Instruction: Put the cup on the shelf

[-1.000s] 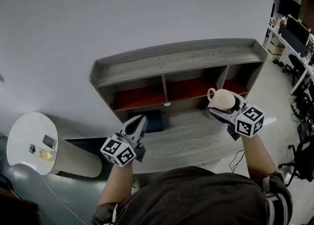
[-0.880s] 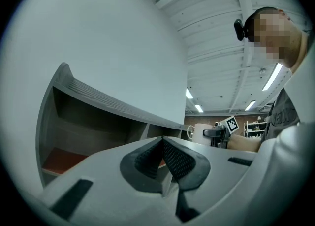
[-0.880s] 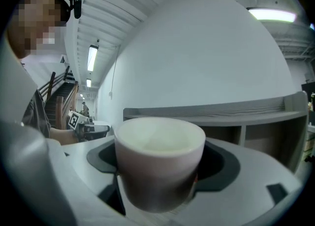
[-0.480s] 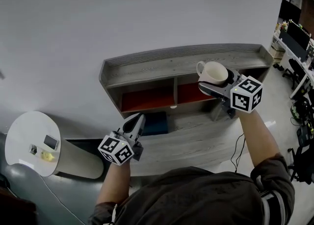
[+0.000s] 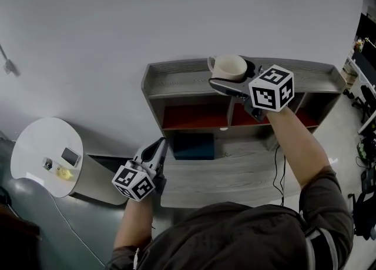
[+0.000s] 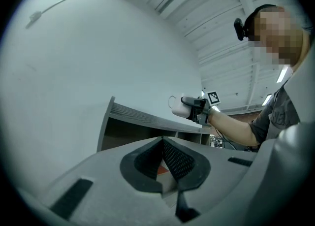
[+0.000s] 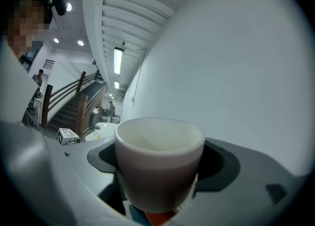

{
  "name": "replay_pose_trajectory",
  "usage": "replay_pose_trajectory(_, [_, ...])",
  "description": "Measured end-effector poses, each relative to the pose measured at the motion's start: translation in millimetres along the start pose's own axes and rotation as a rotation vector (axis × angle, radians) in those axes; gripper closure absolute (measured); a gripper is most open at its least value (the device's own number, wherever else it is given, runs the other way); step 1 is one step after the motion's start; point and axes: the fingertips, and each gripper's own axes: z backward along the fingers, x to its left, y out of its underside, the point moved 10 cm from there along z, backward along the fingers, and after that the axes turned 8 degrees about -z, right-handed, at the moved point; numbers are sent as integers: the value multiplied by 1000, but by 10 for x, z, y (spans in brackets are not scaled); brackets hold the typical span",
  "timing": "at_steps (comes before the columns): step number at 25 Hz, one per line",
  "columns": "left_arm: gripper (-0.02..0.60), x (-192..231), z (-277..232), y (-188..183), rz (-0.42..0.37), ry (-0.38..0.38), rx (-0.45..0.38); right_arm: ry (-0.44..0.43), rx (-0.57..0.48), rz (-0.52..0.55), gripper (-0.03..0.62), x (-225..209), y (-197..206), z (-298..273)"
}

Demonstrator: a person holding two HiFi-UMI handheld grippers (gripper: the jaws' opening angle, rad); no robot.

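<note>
Right gripper view shows the right gripper [image 7: 160, 183] with jaws set wide, clamped on the upright white ceramic cup [image 7: 158, 151]. Left gripper view places that cup above the top board of the grey wooden shelf unit [image 6: 142, 117], clear of it. Left gripper [image 6: 165, 168] jaws are pressed together, holding nothing.

The head view looks steeply down from above onto the shelf [image 5: 176, 80]. The left gripper view faces that shelf from lower and farther off. The right gripper view sits right behind the cup [image 7: 158, 163], seen in all three.
</note>
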Motion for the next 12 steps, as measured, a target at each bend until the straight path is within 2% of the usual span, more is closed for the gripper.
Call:
replay_pose_trajectory(6, [577,110,258,33,7,-57,8,-67,25,20,163,125,-112,-775])
replay_pose_trajectory(12, [577,183,425,55,13,-85,8,-99,71,16,163,276,-36,-1399])
